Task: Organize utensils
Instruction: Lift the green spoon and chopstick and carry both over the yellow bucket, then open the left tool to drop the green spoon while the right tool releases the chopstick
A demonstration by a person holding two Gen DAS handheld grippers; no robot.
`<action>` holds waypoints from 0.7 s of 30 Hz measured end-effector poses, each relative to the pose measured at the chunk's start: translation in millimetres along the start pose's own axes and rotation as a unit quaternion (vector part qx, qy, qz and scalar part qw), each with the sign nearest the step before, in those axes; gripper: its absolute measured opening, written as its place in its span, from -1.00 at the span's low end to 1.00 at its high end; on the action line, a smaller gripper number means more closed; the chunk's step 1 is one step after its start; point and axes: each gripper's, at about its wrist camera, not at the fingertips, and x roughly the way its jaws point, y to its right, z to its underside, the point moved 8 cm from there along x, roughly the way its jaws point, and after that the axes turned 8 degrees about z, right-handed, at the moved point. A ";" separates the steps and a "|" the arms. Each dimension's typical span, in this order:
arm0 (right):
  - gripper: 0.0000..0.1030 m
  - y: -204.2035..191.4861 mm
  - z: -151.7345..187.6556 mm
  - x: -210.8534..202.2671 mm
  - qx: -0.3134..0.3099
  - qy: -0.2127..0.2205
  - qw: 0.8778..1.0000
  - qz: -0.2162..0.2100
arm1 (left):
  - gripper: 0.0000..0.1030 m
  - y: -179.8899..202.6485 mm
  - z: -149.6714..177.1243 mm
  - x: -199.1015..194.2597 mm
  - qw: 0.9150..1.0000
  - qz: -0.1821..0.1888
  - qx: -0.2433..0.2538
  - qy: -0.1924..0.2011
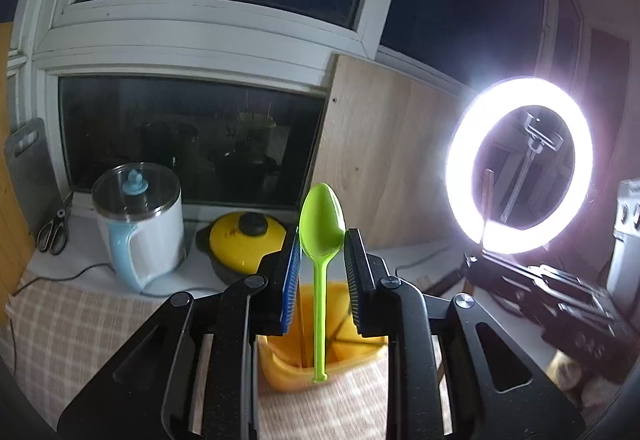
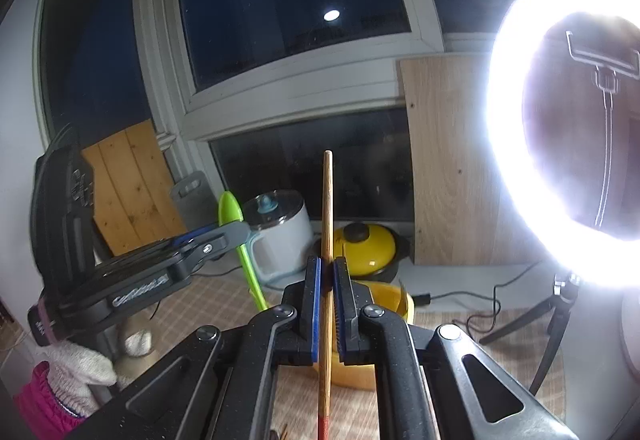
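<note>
My left gripper [image 1: 322, 240] is shut on a lime-green plastic spoon [image 1: 322, 220], which stands upright with its bowl above the fingertips and its handle hanging down. Below it sits an orange utensil holder [image 1: 288, 364] with dividers. My right gripper [image 2: 327, 268] is shut on a wooden chopstick [image 2: 327, 207], also held upright, with its red-tipped lower end near the frame's bottom edge. The orange holder [image 2: 394, 300] lies just behind the right fingers. In the right wrist view the left gripper [image 2: 236, 232] with the green spoon [image 2: 230, 209] is at the left, held by a gloved hand [image 2: 76, 364].
A white kettle with a pale blue handle [image 1: 138, 224], a yellow lidded pot [image 1: 244, 244], scissors [image 1: 54, 234] and a grey cutting board [image 1: 28, 167] stand along the window sill. A bright ring light [image 1: 520, 163] on a tripod stands at the right. A checked cloth [image 1: 80, 328] covers the table.
</note>
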 end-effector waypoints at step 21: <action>-0.94 -3.6 -26.9 69.3 -0.019 0.046 0.995 0.082 | -0.60 -43.1 1.2 67.7 0.999 -0.014 -0.008 -0.030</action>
